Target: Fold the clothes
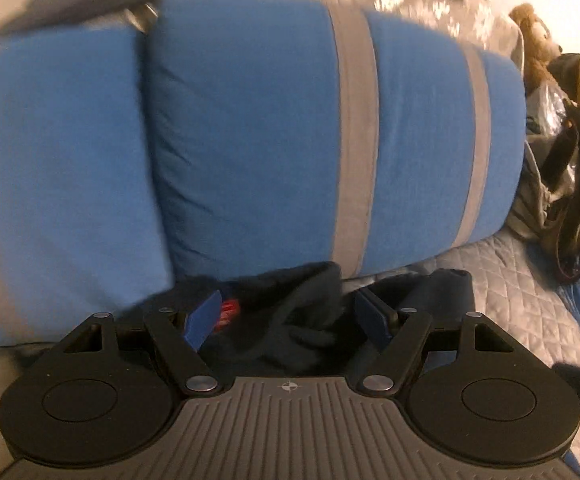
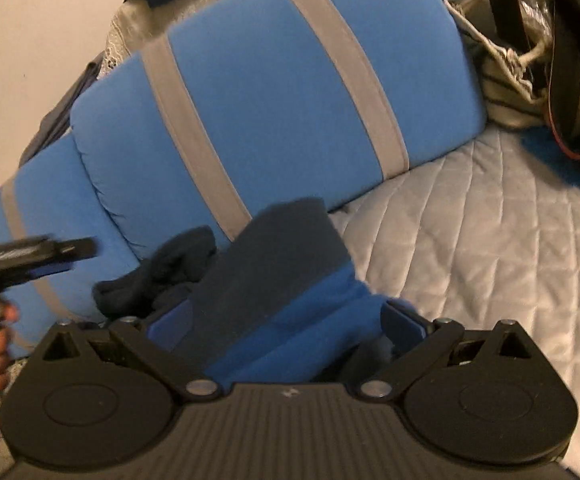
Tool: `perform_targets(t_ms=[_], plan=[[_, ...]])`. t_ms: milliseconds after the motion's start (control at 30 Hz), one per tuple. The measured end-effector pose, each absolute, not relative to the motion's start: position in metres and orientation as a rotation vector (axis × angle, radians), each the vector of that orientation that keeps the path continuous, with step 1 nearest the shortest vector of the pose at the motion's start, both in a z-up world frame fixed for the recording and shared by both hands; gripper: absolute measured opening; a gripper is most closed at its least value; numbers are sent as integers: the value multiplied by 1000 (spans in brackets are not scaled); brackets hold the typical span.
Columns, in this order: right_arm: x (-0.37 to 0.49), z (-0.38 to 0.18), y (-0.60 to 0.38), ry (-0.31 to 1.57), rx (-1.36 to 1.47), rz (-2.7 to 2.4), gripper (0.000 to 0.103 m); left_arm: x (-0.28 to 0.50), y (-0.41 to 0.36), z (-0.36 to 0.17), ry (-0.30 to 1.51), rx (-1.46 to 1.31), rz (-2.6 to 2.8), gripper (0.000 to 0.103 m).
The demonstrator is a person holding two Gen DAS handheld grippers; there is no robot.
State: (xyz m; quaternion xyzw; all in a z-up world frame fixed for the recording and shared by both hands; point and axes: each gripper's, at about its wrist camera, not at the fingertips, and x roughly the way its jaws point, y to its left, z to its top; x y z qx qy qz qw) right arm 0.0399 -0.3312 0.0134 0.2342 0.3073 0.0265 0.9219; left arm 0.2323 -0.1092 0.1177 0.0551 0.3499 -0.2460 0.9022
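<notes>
My left gripper (image 1: 290,316) stands wide over dark clothes (image 1: 298,320) on the quilted grey cover (image 2: 470,240), near blue cushions (image 1: 250,120) against the far wall; my right gripper (image 2: 286,320) holds a blue-and-grey garment (image 2: 282,280).

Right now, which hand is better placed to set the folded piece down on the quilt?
Right, probably. The right gripper has the folded blue and dark garment between its fingers, above the quilted cover. The left gripper stands open over crumpled dark clothing.

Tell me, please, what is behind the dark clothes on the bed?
Behind the dark clothes stand blue cushions with grey stripes, leaning against the wall. The quilt runs under them; the cushions' lower edge there is hidden by the clothes.
</notes>
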Motion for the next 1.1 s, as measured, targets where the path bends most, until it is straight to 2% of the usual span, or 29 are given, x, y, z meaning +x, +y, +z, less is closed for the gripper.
perform_targets(t_ms=[233,267,300,400,667,933,1100], plan=[[51,-4,-323,590,413,62,103,282,-151,61,766,111,-547,71],[53,-6,-323,592,400,61,103,286,-155,55,796,115,-536,55],[56,-8,-323,596,385,58,103,290,-159,48,821,115,-526,29],[61,-11,-324,591,332,24,103,278,-147,49,765,30,-498,11],[67,-12,-309,564,229,48,103,210,-56,75,587,-341,-361,10],[70,-11,-273,503,39,141,103,196,14,57,653,-526,-301,9],[68,0,-263,403,-33,196,103,210,8,54,668,-527,-284,9]])
